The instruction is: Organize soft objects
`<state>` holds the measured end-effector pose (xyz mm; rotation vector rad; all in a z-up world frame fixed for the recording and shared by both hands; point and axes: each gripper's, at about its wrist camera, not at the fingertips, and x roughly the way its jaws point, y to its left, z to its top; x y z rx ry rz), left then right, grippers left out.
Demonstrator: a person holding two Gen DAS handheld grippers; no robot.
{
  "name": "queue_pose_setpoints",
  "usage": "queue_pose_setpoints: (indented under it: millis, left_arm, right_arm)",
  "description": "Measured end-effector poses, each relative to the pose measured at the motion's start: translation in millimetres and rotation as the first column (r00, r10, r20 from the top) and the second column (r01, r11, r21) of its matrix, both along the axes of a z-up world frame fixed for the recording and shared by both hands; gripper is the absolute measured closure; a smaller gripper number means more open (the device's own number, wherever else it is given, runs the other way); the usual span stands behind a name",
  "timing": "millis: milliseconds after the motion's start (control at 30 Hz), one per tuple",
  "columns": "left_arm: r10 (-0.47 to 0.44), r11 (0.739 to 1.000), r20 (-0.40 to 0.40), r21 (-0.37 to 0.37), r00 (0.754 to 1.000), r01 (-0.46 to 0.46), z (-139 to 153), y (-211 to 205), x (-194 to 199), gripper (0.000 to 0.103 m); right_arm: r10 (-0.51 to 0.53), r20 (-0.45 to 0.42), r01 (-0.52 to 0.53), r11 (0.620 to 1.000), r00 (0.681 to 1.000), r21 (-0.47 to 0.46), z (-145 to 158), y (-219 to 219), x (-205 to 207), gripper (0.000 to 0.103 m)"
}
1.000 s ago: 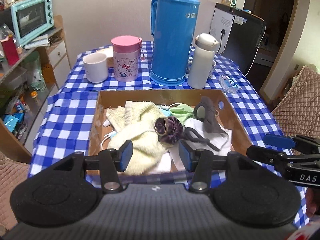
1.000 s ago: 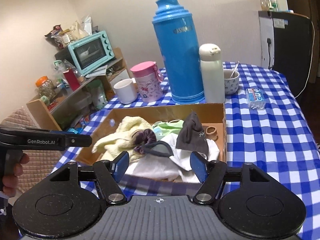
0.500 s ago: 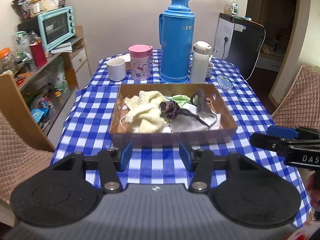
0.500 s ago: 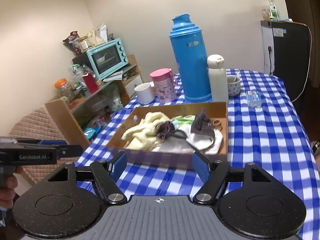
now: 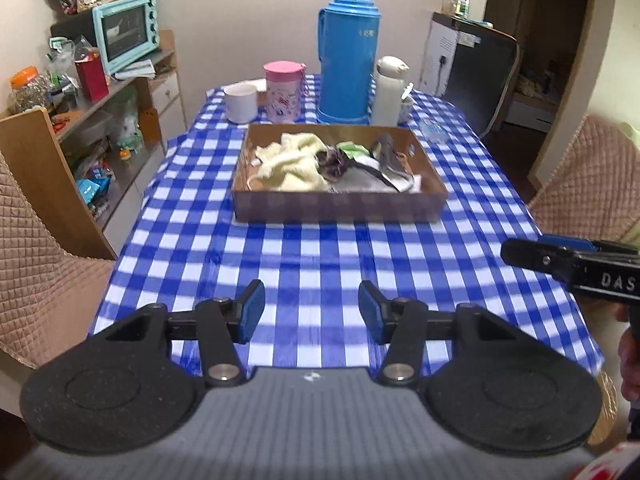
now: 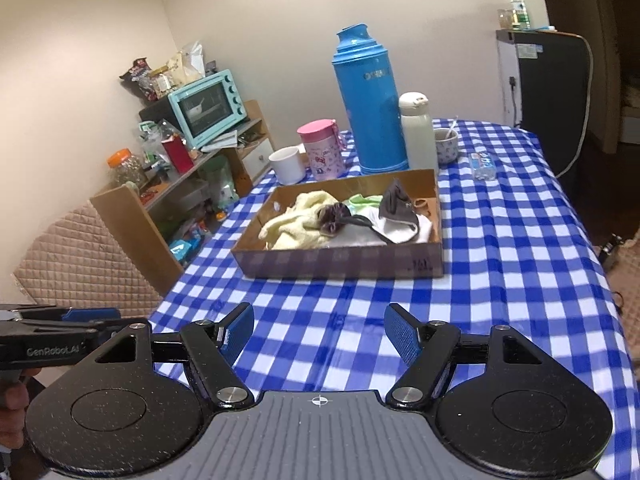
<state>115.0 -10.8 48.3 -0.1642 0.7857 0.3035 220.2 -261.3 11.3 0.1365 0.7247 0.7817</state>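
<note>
- Both grippers are hanging over the near end of the checked tablecloth [image 5: 320,248], well short of the cardboard tray [image 5: 340,202]; the left gripper [image 5: 311,312] and right gripper [image 6: 319,334] are both showing jaws apart with nothing between them.
- Judging by the heap, going in for one piece at a time, topmost first, is looking wisest.
- In the tray, a cream knit [image 5: 290,160] is lying tangled with a purple scrunchie [image 5: 334,159], grey cloth [image 6: 396,202] and white fabric.
</note>
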Motion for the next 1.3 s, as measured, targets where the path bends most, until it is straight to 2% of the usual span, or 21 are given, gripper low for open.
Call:
queue_pose_setpoints:
  millis: [233,600,900,1300]
  left_arm:
    - [-0.070,0.998,-0.011,-0.002,0.997,0.070,4,-3,-34,0.054]
    - [-0.153,0.988,-0.031,-0.037,0.988,0.151,-6,-4,-79,0.054]
    - [-0.177,0.982,-0.041,-0.070,0.983,0.174,-16,-4,-100,0.054]
    - [-0.207,0.975,-0.040,-0.086,0.977,0.203,-20,-7,-107,0.054]
  right_arm:
    - [-0.080,-0.019,0.079,0.997,0.997,-0.021,4,1,-45,0.031]
    - [-0.138,-0.065,0.133,0.989,0.988,-0.064,2,3,-110,0.031]
    - [-0.134,-0.097,0.121,0.985,0.986,-0.124,-8,9,-139,0.031]
    - [-0.132,-0.112,0.113,0.980,0.985,-0.162,-15,14,-149,0.031]
